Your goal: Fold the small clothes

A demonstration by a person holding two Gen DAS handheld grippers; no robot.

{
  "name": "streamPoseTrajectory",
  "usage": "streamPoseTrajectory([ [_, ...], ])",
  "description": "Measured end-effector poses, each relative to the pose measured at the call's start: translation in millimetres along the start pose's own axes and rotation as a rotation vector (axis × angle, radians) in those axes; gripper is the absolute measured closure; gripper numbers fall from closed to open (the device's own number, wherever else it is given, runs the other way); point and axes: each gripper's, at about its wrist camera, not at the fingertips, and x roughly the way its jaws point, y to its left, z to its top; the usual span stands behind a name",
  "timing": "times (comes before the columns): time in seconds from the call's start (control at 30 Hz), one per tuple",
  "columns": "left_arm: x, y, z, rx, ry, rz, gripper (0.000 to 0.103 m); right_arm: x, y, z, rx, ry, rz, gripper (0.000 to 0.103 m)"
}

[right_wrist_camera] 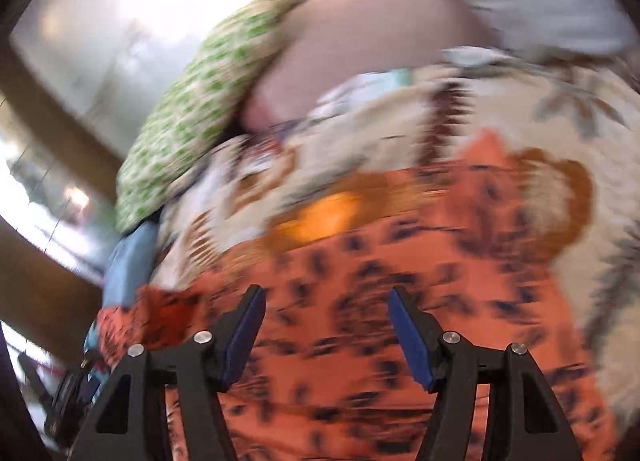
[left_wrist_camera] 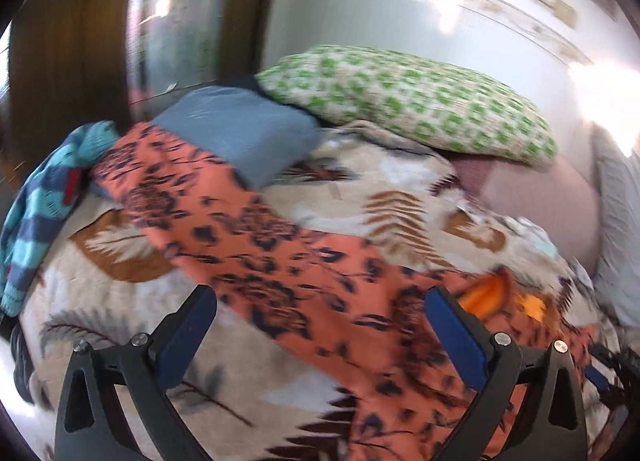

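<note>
An orange garment with dark floral print (left_wrist_camera: 280,261) lies spread diagonally across the bed, and it also shows in the blurred right wrist view (right_wrist_camera: 380,281). My left gripper (left_wrist_camera: 320,301) hovers over its middle, open and empty. My right gripper (right_wrist_camera: 326,301) is above the same garment, open and empty. A folded blue-grey garment (left_wrist_camera: 240,133) rests on the orange one's far end. A striped teal and navy garment (left_wrist_camera: 44,197) lies at the bed's left edge. The tip of the right gripper shows at the right edge of the left wrist view (left_wrist_camera: 612,377).
The bed is covered by a beige blanket with leaf print (left_wrist_camera: 380,197). A green-and-white patterned pillow (left_wrist_camera: 408,101) and a pink pillow (left_wrist_camera: 548,197) lie at the head. A pale wall (left_wrist_camera: 400,9) and a wooden door frame (left_wrist_camera: 60,53) stand behind.
</note>
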Motion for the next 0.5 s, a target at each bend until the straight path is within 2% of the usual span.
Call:
streamPoseTrajectory([
  [0.07, 3.8, -24.3, -5.1, 0.067, 0.011, -0.035, 0.0, -0.4, -27.4, 5.1, 0.079, 0.025, 0.037, 0.036],
  [0.1, 7.7, -33.5, -6.1, 0.093, 0.014, -0.028, 0.0, 3.9, -34.7, 6.2, 0.088, 0.038, 0.03, 0.036],
  [0.2, 28.2, -51.3, -7.2, 0.127, 0.034, 0.016, 0.0, 15.2, -48.6, 8.7, 0.087, 0.069, -0.025, 0.036],
  [0.27, 46.2, -52.7, -6.8, 0.118, 0.071, 0.049, 0.0, 13.8, -64.7, 9.0, 0.098, 0.053, -0.104, 0.038],
  [0.33, 64.8, -50.4, -8.2, 0.116, 0.102, 0.107, 0.0, 8.0, -80.0, 11.0, 0.092, 0.011, -0.14, 0.048],
  [0.37, 74.0, -48.3, -9.1, 0.115, 0.118, 0.133, 0.0, 6.4, -87.0, 11.6, 0.089, 0.006, -0.145, 0.059],
  [0.4, 79.9, -45.0, -10.2, 0.108, 0.133, 0.144, 0.002, 6.6, -92.4, 11.6, 0.088, 0.014, -0.136, 0.065],
  [0.5, 94.4, -30.9, -13.1, 0.052, 0.199, 0.155, 0.02, -2.5, -89.9, 9.4, 0.018, -0.019, -0.161, 0.066],
])
